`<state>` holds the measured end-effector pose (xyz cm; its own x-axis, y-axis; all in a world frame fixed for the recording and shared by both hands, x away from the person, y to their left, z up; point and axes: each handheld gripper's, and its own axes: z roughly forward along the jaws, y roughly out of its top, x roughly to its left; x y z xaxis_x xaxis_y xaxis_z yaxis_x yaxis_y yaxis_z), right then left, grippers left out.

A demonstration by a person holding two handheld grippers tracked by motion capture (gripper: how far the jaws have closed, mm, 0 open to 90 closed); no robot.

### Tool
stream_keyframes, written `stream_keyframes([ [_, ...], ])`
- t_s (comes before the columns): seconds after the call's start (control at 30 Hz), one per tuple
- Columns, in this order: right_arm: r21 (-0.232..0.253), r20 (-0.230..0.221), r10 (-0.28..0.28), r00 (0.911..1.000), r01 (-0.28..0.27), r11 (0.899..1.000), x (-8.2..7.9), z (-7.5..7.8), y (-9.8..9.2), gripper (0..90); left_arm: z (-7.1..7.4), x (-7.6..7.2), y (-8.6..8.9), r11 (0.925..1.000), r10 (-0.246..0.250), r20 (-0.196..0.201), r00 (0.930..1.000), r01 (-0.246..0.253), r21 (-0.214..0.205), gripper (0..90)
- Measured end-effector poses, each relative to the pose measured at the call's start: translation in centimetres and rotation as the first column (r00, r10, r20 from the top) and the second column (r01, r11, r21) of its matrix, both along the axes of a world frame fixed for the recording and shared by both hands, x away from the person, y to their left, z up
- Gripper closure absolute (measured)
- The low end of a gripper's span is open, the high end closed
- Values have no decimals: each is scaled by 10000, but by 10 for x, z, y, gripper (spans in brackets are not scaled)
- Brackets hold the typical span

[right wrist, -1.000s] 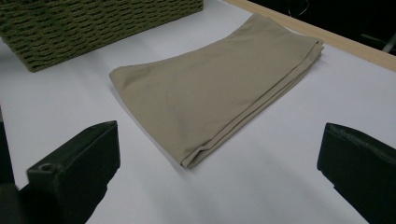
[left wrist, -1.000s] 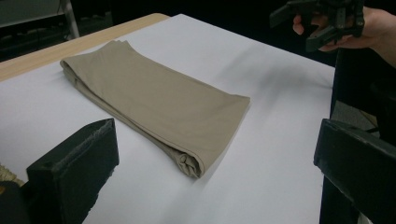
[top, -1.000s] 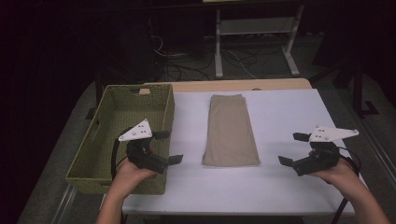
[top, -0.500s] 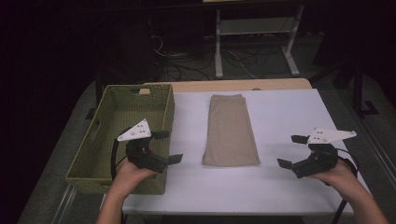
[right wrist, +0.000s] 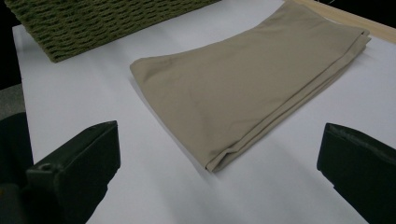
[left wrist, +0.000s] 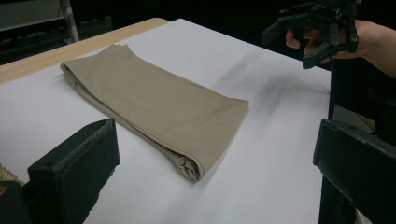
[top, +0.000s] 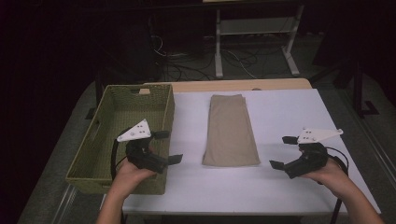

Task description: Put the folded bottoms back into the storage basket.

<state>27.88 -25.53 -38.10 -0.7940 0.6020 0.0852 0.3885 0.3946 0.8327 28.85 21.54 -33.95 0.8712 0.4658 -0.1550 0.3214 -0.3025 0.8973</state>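
Because you hold both tongs wide apart and empty on either side of the folded khaki cloth [top: 231, 129], you seem poised to take it from both flanks. Your left tongs [top: 166, 147] hover at lower left of the frame beside the green woven basket [top: 88, 154]; your right tongs [top: 280, 151] hang at lower right, clear of the cloth. The cloth lies flat at the centre of the white surface [top: 289, 112], folded into a long neat rectangle with layered edges, smooth and uncreased.
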Motion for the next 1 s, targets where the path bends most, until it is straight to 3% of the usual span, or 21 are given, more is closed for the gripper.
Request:
stream_keyframes([
  [0.63, -14, -58, 182, 9998, -182, 9998, 15, 3, 16, 0, 0, 0, 0, 10000, -50, 40, 10000, 50, 7, 5],
  [1.0, -118, -44, 584, 9983, -585, 9982, 21, 5, 30, 0, 0, 0, 0, 10000, -46, 27, 10000, 46, 8, 5],
])
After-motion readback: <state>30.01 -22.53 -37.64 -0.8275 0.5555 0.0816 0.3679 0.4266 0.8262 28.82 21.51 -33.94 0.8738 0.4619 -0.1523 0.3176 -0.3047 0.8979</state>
